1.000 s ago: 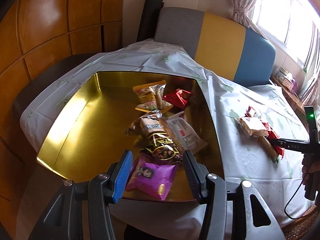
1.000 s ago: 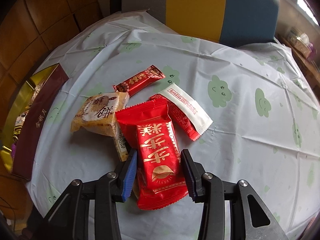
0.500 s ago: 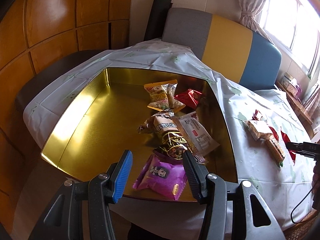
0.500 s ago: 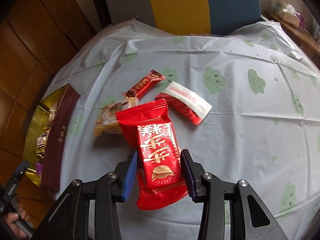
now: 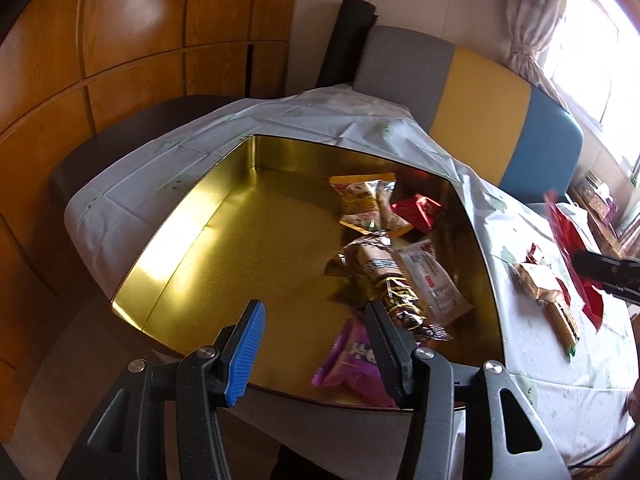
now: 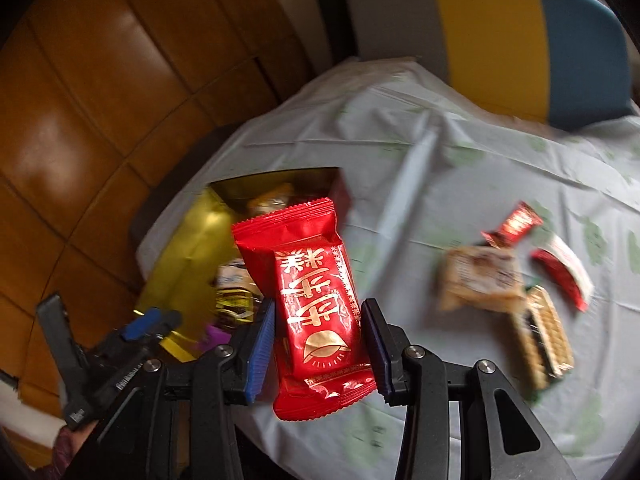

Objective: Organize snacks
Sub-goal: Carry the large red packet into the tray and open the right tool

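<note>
Glossy gold metal tin [image 5: 192, 240], shiny red foil packet [image 6: 316, 300], plastic tablecloth [image 6: 440, 168]

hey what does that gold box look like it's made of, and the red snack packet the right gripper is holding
Gold box: probably tin-plated metal, polished gold; it mirrors window light and has crisp folded walls.
Red snack packet, held by the right gripper: looks like glossy plastic film with gold foil print; wrinkled, serrated sealed ends.

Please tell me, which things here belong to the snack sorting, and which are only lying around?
Belong to the job:
- red packet in the right gripper
- gold tin with snacks inside
- loose snacks on the tablecloth
- left gripper, open over the tin

Just there:
- chair
- wood panels
- curtain
</note>
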`<state>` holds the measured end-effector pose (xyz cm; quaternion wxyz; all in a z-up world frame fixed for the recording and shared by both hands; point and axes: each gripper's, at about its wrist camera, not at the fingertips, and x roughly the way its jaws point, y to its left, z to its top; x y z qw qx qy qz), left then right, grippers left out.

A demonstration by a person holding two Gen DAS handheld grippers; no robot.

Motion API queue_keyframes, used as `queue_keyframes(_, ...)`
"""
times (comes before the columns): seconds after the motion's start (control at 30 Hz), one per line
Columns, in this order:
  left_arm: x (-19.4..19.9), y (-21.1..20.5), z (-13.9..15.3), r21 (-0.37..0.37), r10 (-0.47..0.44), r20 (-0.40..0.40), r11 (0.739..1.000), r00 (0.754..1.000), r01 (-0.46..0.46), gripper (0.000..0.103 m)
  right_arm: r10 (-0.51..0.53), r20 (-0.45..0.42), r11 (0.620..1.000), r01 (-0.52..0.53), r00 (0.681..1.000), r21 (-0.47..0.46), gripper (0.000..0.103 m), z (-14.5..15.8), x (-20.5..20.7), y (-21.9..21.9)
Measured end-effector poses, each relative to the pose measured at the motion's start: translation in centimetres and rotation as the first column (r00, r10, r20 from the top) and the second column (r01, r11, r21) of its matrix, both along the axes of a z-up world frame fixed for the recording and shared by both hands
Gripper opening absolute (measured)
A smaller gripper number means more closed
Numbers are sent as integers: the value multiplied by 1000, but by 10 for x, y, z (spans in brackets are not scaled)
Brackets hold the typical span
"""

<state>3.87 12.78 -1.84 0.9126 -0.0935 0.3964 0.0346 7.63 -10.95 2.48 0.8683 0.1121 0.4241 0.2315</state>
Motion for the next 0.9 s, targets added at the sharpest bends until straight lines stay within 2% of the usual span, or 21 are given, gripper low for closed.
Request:
queue_keyframes(0.1,0,5,-2,-3,13,-1,1000,1000,-13,53,54,4,999,-54,999,-8,43,0,5,36)
queue_keyframes(0.2,1,10,-4,-11,26,-1,1000,1000,-26,53,85,10,994,-85,996,-63,44,-7,11,68)
queue_keyframes(0.4,3,15,-10,-17,35,-16,999,999,-35,53,147,-50,976,-153,988,-155,48,-37,24,105)
queue_keyframes(0.53,4,18,-11,-20,41,-18,999,999,-41,53,197,-63,956,-206,978,-209,48,-48,19,111)
queue_keyframes(0.9,4,14,-11,-6,40,-13,999,999,-40,53,226,-35,935,-227,973,-274,46,-56,0,110)
